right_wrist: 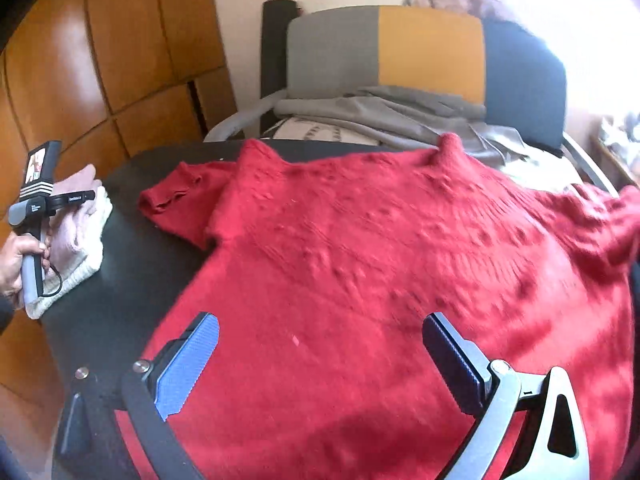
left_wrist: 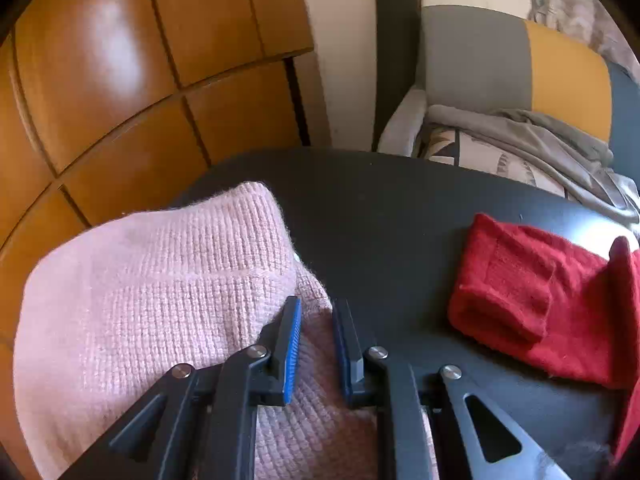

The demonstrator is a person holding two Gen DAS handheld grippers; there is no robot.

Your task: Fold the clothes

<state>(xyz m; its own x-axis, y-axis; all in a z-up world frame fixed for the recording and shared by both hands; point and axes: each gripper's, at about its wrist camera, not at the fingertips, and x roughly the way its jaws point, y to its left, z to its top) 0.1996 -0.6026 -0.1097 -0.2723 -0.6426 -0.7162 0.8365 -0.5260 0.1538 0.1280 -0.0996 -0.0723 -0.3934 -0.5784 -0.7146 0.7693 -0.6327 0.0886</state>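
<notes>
Right gripper [right_wrist: 320, 356] spread wide, holding nothing, low centre of the right wrist view, poised over the lower body of the red sweater [right_wrist: 360, 260]. Left gripper [left_wrist: 316, 320] nearly closed, a narrow gap showing between the blue pads, at the edge of the pink knit sweater [left_wrist: 160, 300]; whether any knit is pinched there, cannot tell.

Red sweater spread nearly flat across the dark worktop [right_wrist: 132, 264], filling centre and right of the frame, neck toward the top, one short sleeve [right_wrist: 176, 196] out to the upper left, far side draping off at the right. Pink knit sweater already lying folded at the left of the frame, on a second pale knit [right_wrist: 76, 276], beside the person's hand [right_wrist: 16, 260].

For a clean fold: better to smooth the rippled body before any lift; take the sleeve or side edge through both layers, near the seam; carry it over low and even toward the middle so the fluffy knit does not drag or bunch; mind the overhanging right side, likely to pull the rest off.

Behind the worktop, upper centre, a grey and yellow chair [right_wrist: 384, 48] heaped with grey clothing [right_wrist: 392, 108]; wooden cabinet panels [right_wrist: 100, 48] at upper left.
</notes>
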